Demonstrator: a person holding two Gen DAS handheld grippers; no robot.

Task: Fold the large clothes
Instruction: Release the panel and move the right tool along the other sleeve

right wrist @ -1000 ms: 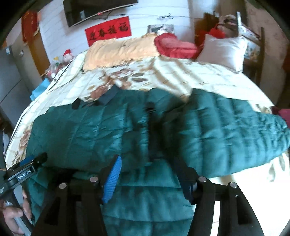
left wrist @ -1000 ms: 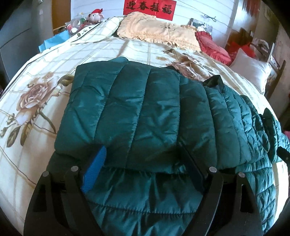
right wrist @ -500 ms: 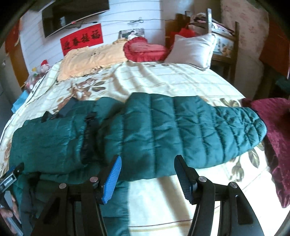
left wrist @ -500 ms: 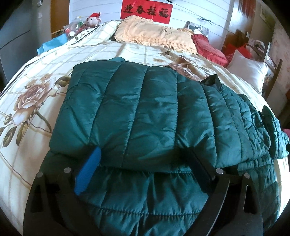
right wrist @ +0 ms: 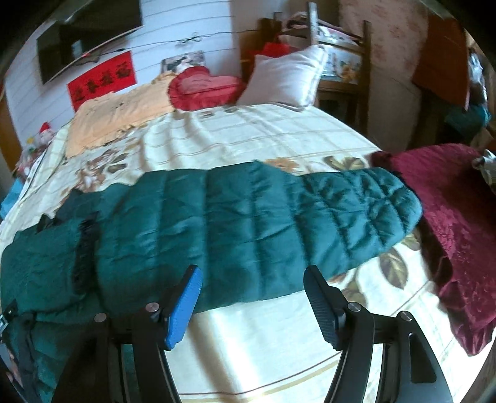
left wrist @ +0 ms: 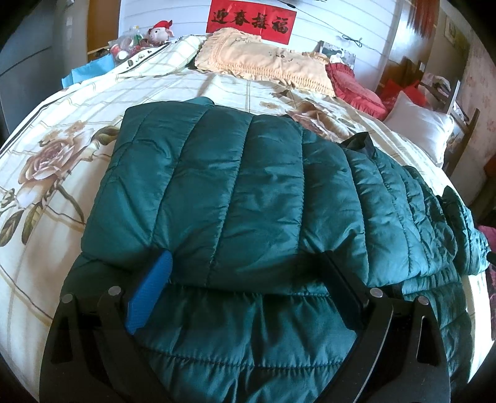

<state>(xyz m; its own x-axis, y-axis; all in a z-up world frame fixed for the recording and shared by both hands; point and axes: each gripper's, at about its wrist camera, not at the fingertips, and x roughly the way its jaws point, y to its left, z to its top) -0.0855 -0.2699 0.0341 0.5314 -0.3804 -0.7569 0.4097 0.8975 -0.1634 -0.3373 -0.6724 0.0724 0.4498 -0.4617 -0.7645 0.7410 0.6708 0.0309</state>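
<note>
1. I work over a big bed (left wrist: 217, 90) covered with a cream sheet, thin grid lines and large printed roses on it; the cloth is smooth with soft creases.
2. Head of the bed: a peach frilled pillow (left wrist: 263, 62), a red ruffled heart-shaped cushion (right wrist: 201, 86), a plain white pillow (right wrist: 285, 77).
3. White panelled wall behind, with a red banner (left wrist: 251, 20) in black characters and a dark flat screen (right wrist: 86, 40) above it. Small toys and clutter sit at the far left corner of the bed, too small to tell apart.
4. A dark red patterned blanket (right wrist: 449, 223) hangs at the right edge of the bed, velvety looking.
5. The jacket (left wrist: 248, 192) is dark green, puffy, quilted in stitched channels, slightly shiny. It lies flat across the near half of the bed, one side folded over the body, one sleeve (right wrist: 279, 223) stretched out straight to the right on the sheet.
6. My left gripper (left wrist: 245, 279) has just been opening; its jaws stand wide apart on the jacket's near fold, with padded cloth between them but not pinched.
7. My right gripper (right wrist: 251, 294) has also been opening; jaws apart, above the sleeve's near edge and bare sheet, holding nothing. One pad is blue and ribbed, the other black.
</note>
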